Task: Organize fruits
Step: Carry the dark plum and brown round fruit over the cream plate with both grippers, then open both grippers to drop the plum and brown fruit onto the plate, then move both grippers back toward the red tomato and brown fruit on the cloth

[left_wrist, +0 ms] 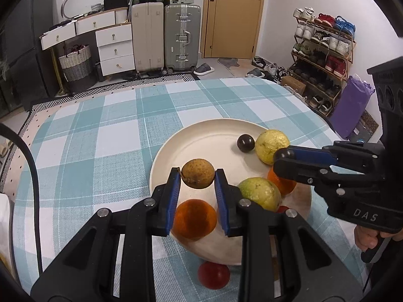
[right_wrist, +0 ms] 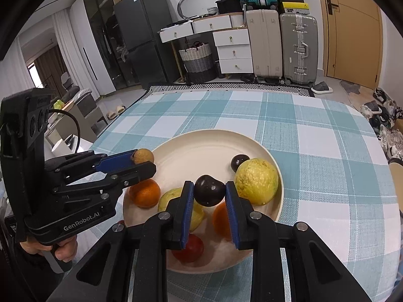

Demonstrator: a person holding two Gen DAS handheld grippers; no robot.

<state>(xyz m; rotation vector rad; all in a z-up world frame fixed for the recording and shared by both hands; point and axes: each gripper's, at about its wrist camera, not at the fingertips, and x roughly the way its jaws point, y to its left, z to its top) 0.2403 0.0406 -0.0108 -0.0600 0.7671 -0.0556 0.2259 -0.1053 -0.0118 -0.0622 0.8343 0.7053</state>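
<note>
A cream plate (left_wrist: 201, 138) (right_wrist: 201, 146) sits on the checked tablecloth. My left gripper (left_wrist: 197, 177) (right_wrist: 142, 159) is shut on a small brown fruit (left_wrist: 198, 173) (right_wrist: 143, 156), held above the plate's left side. My right gripper (right_wrist: 209, 191) (left_wrist: 283, 157) is shut on a dark purple fruit (right_wrist: 209, 193) (left_wrist: 284, 154) above the plate. On the plate lie a yellow citrus (right_wrist: 257, 181) (left_wrist: 272, 146), another dark fruit (right_wrist: 238, 162) (left_wrist: 245, 143), two oranges (right_wrist: 145, 193) (left_wrist: 194, 219) (left_wrist: 280, 185), a yellow-green fruit (left_wrist: 259, 192) and a red fruit (right_wrist: 189, 248).
A red fruit (left_wrist: 213, 274) lies by the plate's near rim in the left wrist view. The table (right_wrist: 314, 138) has a teal and white cloth. Suitcases (left_wrist: 166, 35), drawers and a shoe rack (left_wrist: 325, 50) stand beyond it.
</note>
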